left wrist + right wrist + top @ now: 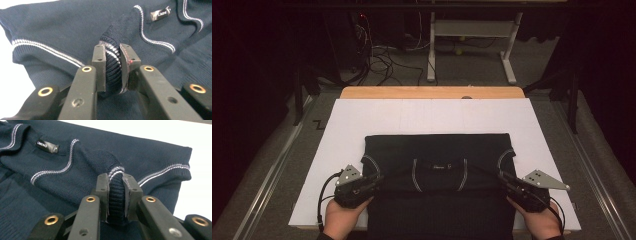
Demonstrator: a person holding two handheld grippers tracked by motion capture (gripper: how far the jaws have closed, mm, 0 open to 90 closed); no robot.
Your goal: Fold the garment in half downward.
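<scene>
Here a dark navy sweater (437, 170) with pale stripe trim lies spread on a white sheet (412, 117) that covers the wooden desk (432, 92). The sweater sits toward the near edge of the sheet, with its neckline and small label (160, 13) facing up near the middle. The left hand-held gripper (377, 180), held in the person's left hand (341, 217), is clenched on a bunched fold of ribbed, striped cloth at the sweater's left side; in the left gripper view the fold is pinched between the two pads and bulges above them. The right hand-held gripper (503, 178), held in the right hand (543, 222), grasps a matching ribbed fold at the sweater's right side, and the right gripper view shows the pads pressing the cloth from both sides. A taut line of fabric runs between the two grips across the sweater.
</scene>
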